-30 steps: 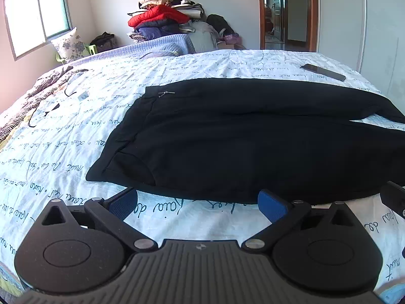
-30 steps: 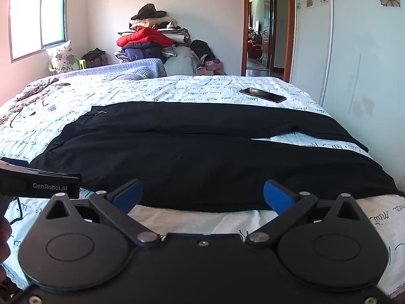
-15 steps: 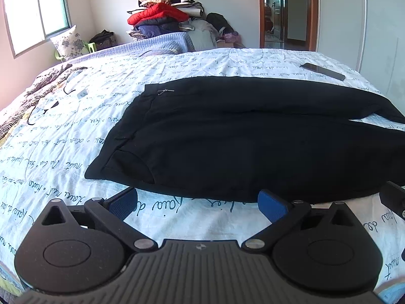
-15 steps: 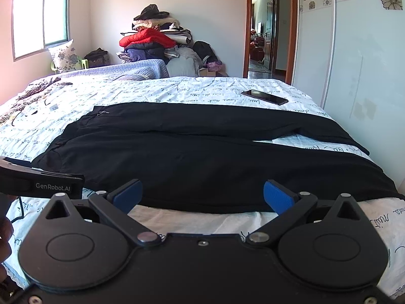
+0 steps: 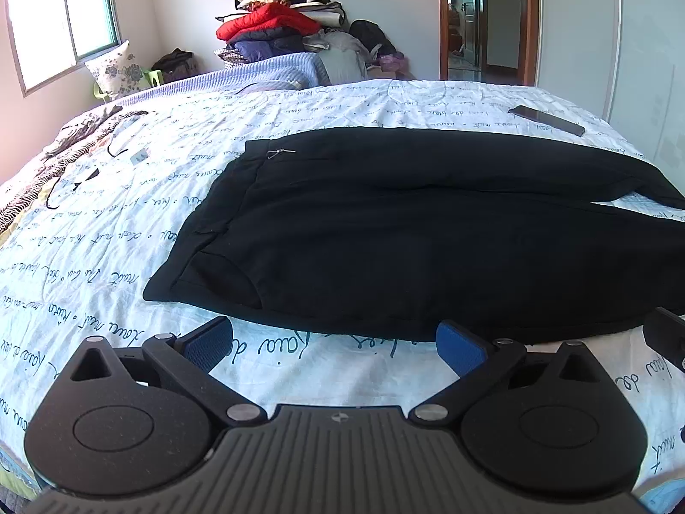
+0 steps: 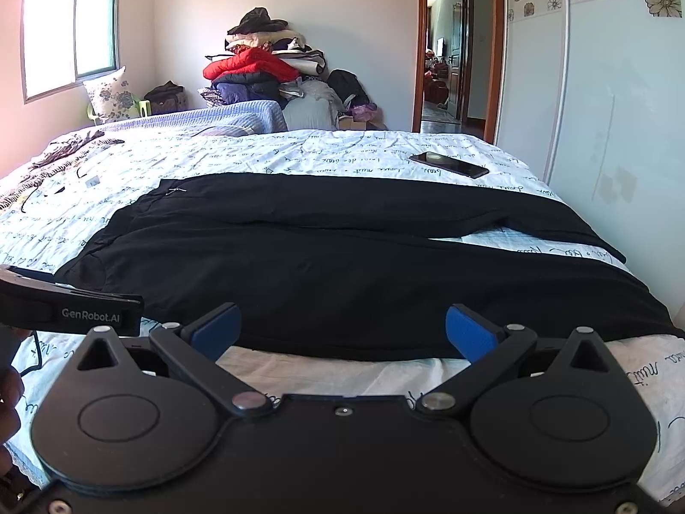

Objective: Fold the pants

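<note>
Black fabric pants [image 5: 406,231] lie flat on the script-printed white bed quilt [image 5: 107,231], waistband left. Left claw [image 5: 334,349] and right claw [image 6: 342,330] hover apart and empty — each should pinch the near hem squarely, then lift evenly.

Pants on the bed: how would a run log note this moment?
pants: flat, unfolded | left gripper: open, short of hem | right gripper: open | nothing held
</note>
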The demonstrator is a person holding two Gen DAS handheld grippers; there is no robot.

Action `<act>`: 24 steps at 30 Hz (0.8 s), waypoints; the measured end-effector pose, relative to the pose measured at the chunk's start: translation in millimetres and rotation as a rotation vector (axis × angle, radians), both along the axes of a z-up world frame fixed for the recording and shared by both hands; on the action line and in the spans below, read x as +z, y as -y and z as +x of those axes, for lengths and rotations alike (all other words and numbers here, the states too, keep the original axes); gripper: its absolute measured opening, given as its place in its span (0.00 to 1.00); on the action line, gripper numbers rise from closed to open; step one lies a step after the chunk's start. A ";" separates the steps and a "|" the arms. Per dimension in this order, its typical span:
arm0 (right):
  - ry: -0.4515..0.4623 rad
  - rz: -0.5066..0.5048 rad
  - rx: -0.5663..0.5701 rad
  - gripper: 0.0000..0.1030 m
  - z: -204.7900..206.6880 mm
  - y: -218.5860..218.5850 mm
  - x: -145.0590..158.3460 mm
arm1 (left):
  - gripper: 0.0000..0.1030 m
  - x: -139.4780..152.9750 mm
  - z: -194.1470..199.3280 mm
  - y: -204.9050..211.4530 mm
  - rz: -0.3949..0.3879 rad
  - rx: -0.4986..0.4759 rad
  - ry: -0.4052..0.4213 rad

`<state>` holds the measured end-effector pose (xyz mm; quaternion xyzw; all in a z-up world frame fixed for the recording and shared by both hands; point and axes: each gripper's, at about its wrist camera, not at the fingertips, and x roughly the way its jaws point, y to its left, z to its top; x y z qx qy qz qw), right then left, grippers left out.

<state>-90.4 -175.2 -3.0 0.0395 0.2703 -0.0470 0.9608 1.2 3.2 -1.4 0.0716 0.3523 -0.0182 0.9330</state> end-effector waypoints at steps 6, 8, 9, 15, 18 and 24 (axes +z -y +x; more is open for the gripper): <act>0.002 -0.004 0.010 1.00 -1.4 -1.2 1.0 | 1.00 -0.9 0.0 -0.3 0.009 0.001 0.001; 0.002 -0.004 0.011 1.00 -1.7 -0.2 0.8 | 1.00 -1.3 0.3 -0.6 0.010 0.001 -0.001; 0.002 -0.004 0.013 1.00 -2.0 0.0 0.9 | 1.00 -1.5 0.6 -0.5 0.010 0.000 -0.002; 0.003 -0.005 0.013 1.00 -2.4 0.1 1.0 | 1.00 -1.8 1.4 0.3 0.012 -0.001 -0.005; 0.004 -0.005 0.013 1.00 -3.3 0.4 1.3 | 1.00 -2.0 1.7 0.6 0.013 -0.001 -0.008; 0.003 -0.011 0.018 1.00 -3.5 -1.0 1.3 | 1.00 -1.9 2.1 1.3 0.014 -0.001 -0.009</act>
